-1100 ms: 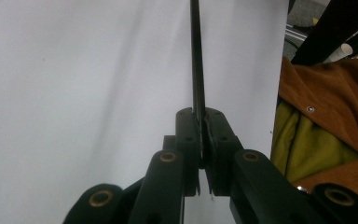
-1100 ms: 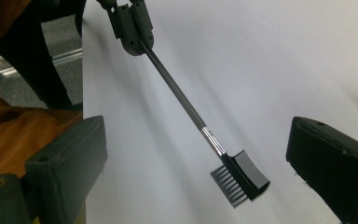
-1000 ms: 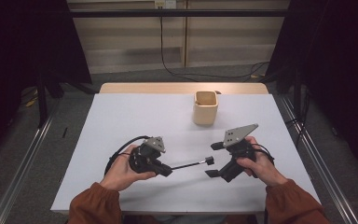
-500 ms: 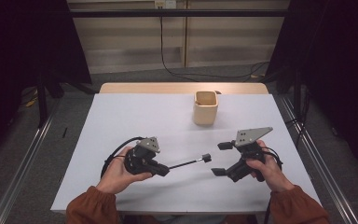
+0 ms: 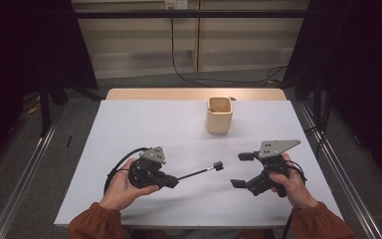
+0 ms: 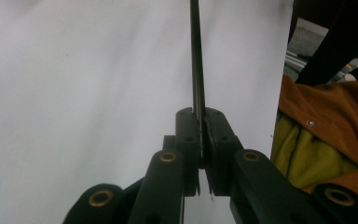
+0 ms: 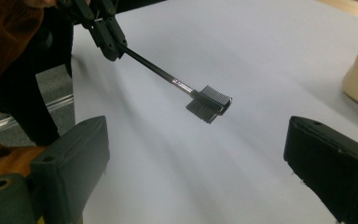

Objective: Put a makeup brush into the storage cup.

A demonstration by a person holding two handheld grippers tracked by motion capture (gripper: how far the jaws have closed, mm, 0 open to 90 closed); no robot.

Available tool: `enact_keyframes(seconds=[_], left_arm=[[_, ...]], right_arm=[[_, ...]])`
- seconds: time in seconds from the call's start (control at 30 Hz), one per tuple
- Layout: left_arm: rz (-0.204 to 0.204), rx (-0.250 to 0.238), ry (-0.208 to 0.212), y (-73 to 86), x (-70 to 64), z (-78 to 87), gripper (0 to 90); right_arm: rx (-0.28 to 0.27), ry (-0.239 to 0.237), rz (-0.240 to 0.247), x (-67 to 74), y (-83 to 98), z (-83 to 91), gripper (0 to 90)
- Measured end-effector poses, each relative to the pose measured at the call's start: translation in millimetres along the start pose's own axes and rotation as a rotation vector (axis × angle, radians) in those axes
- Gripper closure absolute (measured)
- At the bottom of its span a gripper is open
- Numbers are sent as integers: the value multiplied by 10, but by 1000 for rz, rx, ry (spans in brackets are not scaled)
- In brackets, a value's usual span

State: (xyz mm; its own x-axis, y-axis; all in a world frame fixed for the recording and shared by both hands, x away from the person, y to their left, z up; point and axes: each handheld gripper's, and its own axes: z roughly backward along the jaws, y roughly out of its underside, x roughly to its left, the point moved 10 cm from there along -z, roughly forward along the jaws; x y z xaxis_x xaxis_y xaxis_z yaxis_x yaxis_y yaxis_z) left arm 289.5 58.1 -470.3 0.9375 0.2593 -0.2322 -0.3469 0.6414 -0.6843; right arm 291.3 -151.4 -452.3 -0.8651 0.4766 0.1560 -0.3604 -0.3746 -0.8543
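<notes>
At the white-topped bench [image 5: 179,124], my left hand-held gripper [image 5: 171,180] is clamped tight on the thin black handle of a small brush with a dark, comb-like bristle head [image 5: 218,166]. The close view along my left hand-held gripper [image 6: 200,140] has the two black jaws pressed together with the slim handle [image 6: 196,56] running straight out between them. The brush sticks out level toward the middle of the bench, its head hanging just above the white surface, well short of the pale beige, square-mouthed cup [image 5: 220,114] that stands toward the far edge.

My right hand-held gripper [image 5: 241,169] faces the brush head with its jaws spread wide and nothing between them. From its own camera the brush head [image 7: 209,103] sits out ahead, between and beyond the two open black pads [image 7: 74,158], apart from both.

The risks, as I judge them: the handle is thin and gripped at its far end, so a nudge from my right hand-held gripper could swivel it in the left jaws or pry it loose. If I close the right jaws on the bristles rather than the stem, they may crush or slip. I cannot tell for sure how far the head clears the bench, so a low approach could drag it. A careless swing toward the cup might also tip it.
</notes>
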Motion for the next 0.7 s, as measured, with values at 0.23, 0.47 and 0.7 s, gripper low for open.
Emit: enact_keyframes(seconds=[0.23,0.47,0.7], left_arm=[[10,-48,-6,-18,-5,33,857],[11,-112,-20,-62,17,62,857],[17,-175,-29,-110,14,109,856]], right_arm=[[-28,23,1,4,18,12,55],[-36,41,-6,-16,85,38,66],[-60,56,-11,-20,98,73,87]])
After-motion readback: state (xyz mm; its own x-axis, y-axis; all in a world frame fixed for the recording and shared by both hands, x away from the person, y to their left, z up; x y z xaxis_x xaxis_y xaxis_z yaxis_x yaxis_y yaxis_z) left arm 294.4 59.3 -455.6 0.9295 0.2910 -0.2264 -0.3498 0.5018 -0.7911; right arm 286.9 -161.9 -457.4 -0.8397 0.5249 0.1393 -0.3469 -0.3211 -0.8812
